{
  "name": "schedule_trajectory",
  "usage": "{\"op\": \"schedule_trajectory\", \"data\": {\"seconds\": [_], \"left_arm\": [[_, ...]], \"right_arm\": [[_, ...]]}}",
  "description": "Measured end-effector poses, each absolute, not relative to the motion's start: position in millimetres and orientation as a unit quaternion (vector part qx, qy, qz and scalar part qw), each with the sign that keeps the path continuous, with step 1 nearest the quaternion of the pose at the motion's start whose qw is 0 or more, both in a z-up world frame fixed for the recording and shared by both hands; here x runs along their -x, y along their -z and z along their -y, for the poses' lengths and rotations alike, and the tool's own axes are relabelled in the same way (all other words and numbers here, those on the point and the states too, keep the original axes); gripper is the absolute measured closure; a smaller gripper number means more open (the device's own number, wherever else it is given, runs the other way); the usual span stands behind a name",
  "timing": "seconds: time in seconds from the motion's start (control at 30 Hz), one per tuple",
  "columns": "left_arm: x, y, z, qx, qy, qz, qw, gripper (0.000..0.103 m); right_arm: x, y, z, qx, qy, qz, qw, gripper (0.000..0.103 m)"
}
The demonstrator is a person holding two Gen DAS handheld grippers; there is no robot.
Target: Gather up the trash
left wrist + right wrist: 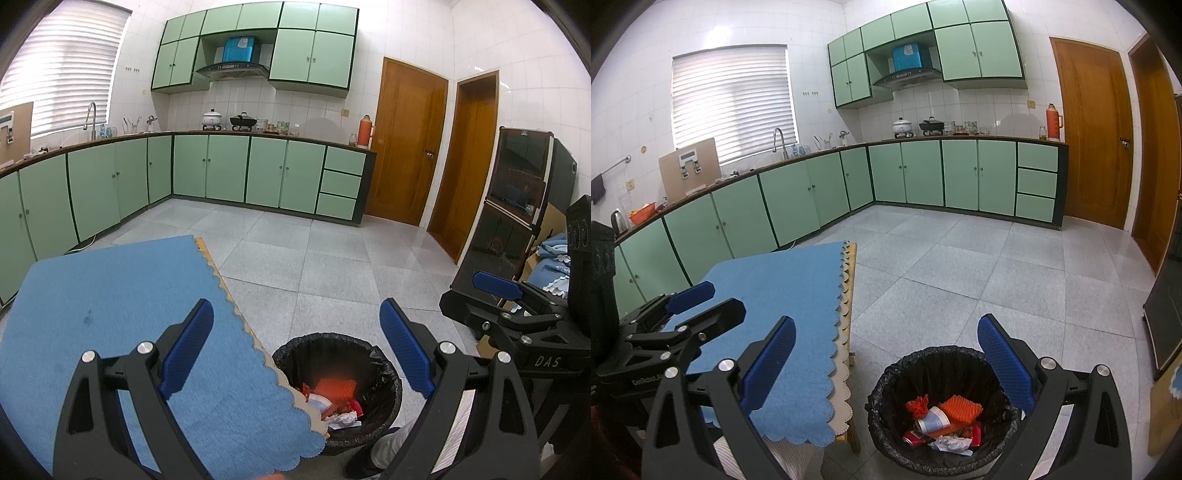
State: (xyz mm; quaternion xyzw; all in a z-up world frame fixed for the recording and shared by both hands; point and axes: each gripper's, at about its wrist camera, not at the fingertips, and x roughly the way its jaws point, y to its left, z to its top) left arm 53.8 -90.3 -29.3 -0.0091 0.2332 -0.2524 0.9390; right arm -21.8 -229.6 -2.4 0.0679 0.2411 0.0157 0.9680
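Two black-framed grippers are being seen, each fitted with blue ribbed pads and round silver screws. The left gripper is filling the lower frame of its own view; "DAS" lettering is being displayed on the right gripper at right. Striped fabric is showing at bottom.

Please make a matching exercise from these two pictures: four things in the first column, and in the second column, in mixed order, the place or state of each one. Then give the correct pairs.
Things:
1. blue cloth
2. trash bin
3. paper cup
4. thermos

Places or states:
A. lies inside the bin among other trash
B. stands on the counter near the wooden door
C. covers the tabletop
D. stands on the floor beside the table, lined with a black bag

Pairs: 1-C, 2-D, 3-A, 4-B
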Motion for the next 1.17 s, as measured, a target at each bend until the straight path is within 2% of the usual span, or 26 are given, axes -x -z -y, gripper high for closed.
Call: {"op": "schedule_trajectory", "data": {"seconds": [1.17], "left_arm": [[-55.1, 31.8, 97.6, 0.007, 0.254, -0.239, 0.937, 0.015]], "right_arm": [[20.9, 4.6, 230.1, -0.072, -0.012, -0.246, 0.966, 0.006]]}}
